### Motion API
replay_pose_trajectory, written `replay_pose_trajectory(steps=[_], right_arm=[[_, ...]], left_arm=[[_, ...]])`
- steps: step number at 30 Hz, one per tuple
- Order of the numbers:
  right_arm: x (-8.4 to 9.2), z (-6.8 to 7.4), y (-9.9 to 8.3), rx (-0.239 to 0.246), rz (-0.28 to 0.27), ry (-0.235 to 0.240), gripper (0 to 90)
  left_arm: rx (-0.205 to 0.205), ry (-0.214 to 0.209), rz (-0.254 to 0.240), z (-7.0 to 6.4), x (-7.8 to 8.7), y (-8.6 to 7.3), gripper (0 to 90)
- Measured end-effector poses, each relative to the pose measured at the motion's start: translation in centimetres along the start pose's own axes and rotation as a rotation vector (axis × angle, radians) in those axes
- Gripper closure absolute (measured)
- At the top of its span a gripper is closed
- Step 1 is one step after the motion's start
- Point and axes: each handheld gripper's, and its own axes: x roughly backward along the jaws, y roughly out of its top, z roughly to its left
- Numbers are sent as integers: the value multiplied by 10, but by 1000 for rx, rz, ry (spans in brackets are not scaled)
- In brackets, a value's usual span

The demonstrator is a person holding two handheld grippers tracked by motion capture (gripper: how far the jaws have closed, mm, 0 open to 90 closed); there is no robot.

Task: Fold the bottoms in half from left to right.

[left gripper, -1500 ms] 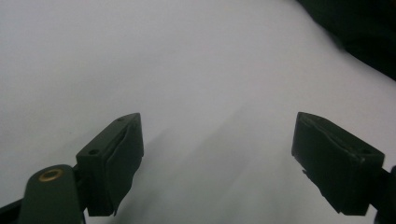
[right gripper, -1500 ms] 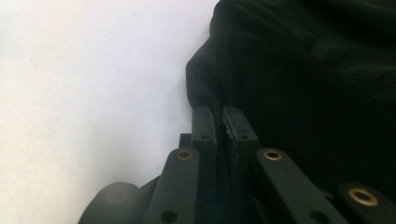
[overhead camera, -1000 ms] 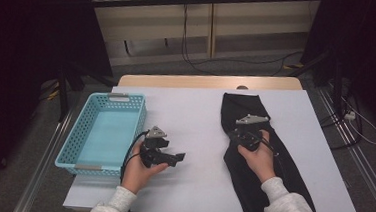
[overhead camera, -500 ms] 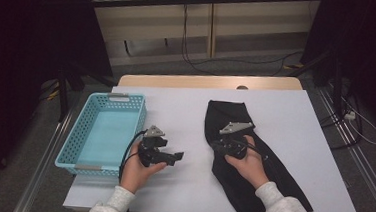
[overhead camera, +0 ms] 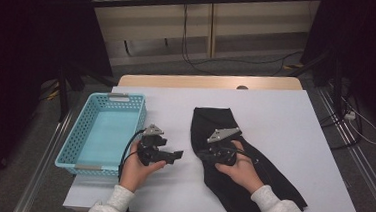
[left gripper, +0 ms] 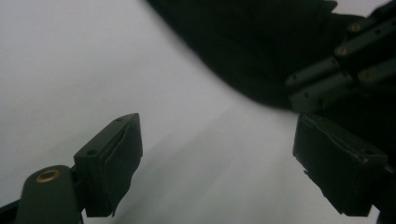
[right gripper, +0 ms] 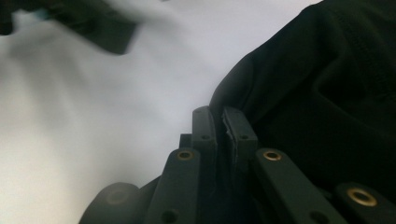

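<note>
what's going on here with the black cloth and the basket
A person works at a white table with a gripper in each hand. The right gripper is shut on the edge of a black cloth. The left gripper is open between the cloth and a blue basket, holding nothing.

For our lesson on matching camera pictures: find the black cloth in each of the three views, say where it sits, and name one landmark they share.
High view: the black cloth lies right of centre on the white table, running toward the near right edge, under the right tool.
Left gripper view: it fills the upper right.
Right gripper view: it fills the right side, with the shut jaws at its edge.
Shared landmark: the white table.
</note>
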Motion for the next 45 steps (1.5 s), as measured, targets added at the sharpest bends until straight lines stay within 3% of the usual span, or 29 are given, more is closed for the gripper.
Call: replay_pose_trajectory(steps=[3,6,10,13,18,22,27,31,39,42,45], right_arm=[[-5,12,2,35,13,57,842],[-8,19,2,20,12,96,813],[-1,15,3,13,7,74,675],[16,6,6,-45,-46,65,592],[45,-7,2,-49,-98,-27,459],[60,-13,-9,-46,-77,-96,390],[75,-25,-23,-106,-78,-143,330],[84,-27,-31,-108,-68,-181,312],[108,-37,-42,-171,-110,-238,293],[120,-38,-49,-161,-118,-289,309],[130,-43,-61,-186,-108,-311,313]], left_arm=[[10,8,-12,2,2,1,155],[46,12,-33,6,3,2,142],[48,14,-34,6,1,4,141],[39,8,-29,4,-2,5,141],[31,9,-16,5,-4,6,140],[29,15,-20,5,-4,8,138],[35,10,-33,3,-1,11,133],[28,8,-36,3,2,11,134],[23,39,-46,5,8,9,133],[18,47,-53,5,11,9,134],[15,60,-58,6,13,10,134]])
